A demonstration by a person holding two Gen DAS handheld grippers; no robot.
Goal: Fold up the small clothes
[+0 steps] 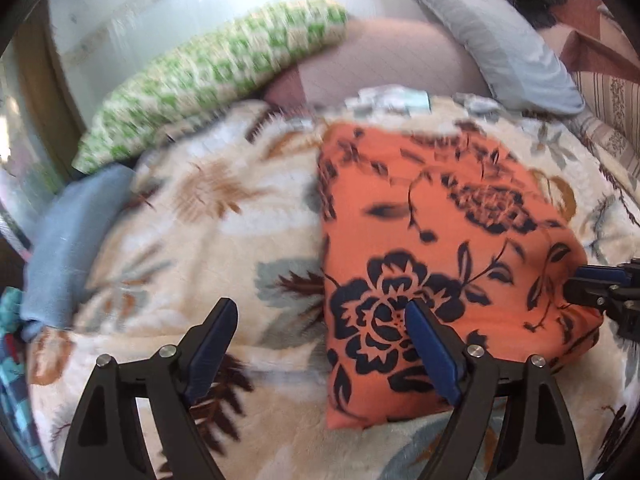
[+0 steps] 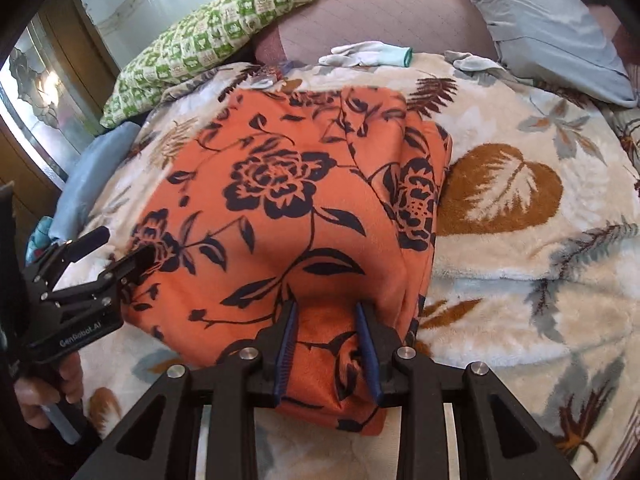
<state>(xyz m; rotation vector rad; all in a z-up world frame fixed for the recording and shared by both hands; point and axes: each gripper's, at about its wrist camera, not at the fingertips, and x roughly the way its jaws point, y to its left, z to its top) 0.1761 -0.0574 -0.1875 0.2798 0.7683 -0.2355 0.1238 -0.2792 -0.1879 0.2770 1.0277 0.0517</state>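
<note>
Cloth: an orange cloth with dark flowers [image 2: 280,216] lies folded on the fuzzy leaf blanket [image 2: 520,240] on the bed.
Right gripper [image 2: 326,344]: its fingers pinch the near edge of the cloth, bunched between them.
Left gripper [image 1: 320,344]: its fingers stand wide apart, holding nothing, over the cloth's left edge.
Behind: a green checked pillow [image 2: 224,32], a grey pillow [image 2: 560,28] and a pale glove [image 2: 368,54].
</note>
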